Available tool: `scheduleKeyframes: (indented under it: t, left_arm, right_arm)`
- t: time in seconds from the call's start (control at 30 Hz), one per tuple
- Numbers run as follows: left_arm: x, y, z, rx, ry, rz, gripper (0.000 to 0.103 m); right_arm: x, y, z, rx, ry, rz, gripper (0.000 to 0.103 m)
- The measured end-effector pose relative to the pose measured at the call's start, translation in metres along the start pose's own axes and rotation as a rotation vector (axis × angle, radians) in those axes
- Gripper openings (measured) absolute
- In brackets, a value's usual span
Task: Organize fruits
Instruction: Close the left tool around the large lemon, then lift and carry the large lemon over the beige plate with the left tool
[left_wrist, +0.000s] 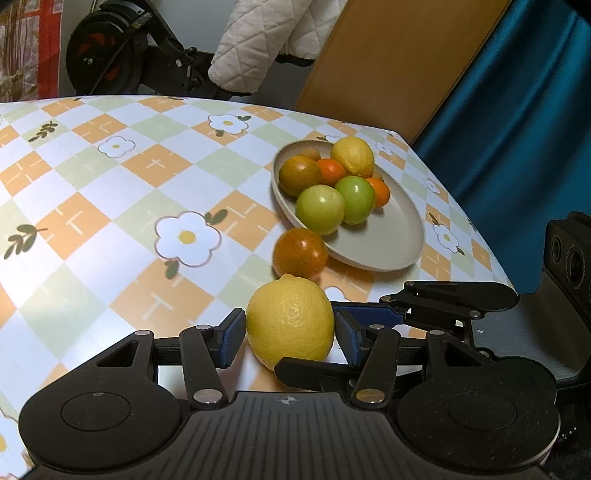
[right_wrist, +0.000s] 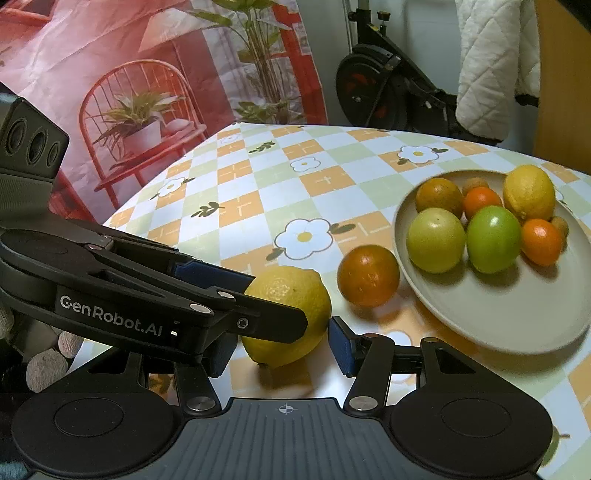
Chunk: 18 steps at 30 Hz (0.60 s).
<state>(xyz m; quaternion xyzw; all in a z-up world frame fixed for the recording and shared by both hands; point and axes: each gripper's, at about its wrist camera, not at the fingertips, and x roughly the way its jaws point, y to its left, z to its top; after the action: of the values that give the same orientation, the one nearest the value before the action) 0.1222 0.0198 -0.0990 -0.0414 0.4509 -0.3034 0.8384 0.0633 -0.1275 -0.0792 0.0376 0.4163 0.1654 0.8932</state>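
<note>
Checked oilcloth with white flowers covers your bench (left_wrist: 110, 192), and everything that matters sits at its near right corner. Closest to you, the near lemon (left_wrist: 291, 314) rests on the cloth with both tools around it. Your left claw (left_wrist: 290, 338) straddles it, one blue pad at 9 o'clock of the fruit and one at 3 o'clock, each just beside the peel with a thin dark gap showing on the left; it looks released. Your right claw (right_wrist: 280, 347) comes in across it: its right pad (right_wrist: 341, 347) lies against the lemon's 3 o'clock side, but the other pad is hidden behind the left tool, so you cannot tell whether it grips. Knit-gloved fingers (right_wrist: 44, 365) show at the left tool's handle.

Just past the lemon, at its 12 o'clock, a dark orange fruit (left_wrist: 300, 254) stands on the cloth, touching or nearly touching the beige plate (left_wrist: 391, 247). On the plate, two green fruits (left_wrist: 320, 209) lie nearest, then two small oranges (left_wrist: 331, 171), a brownish orange (left_wrist: 299, 175) at 10 o'clock, and the plate lemon (left_wrist: 352, 156) at 12 o'clock.

Beyond the bench stand an exercise bike (left_wrist: 103, 55), a quilted white cloth (left_wrist: 258, 44) and a teal curtain (left_wrist: 517, 110).
</note>
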Motion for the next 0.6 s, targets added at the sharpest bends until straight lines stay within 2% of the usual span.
scheduleKeyframes:
  t: [0.2, 0.6]
  left_arm:
    - [0.003, -0.019, 0.000, 0.038, 0.005, 0.001, 0.056]
    - [0.010, -0.059, 0.018, 0.127, -0.010, -0.016, 0.055]
  right_arm:
    - [-0.014, -0.007, -0.009, 0.029, -0.013, -0.020, 0.050]
    - [-0.048, -0.034, -0.012, 0.060, -0.094, -0.085, 0.050]
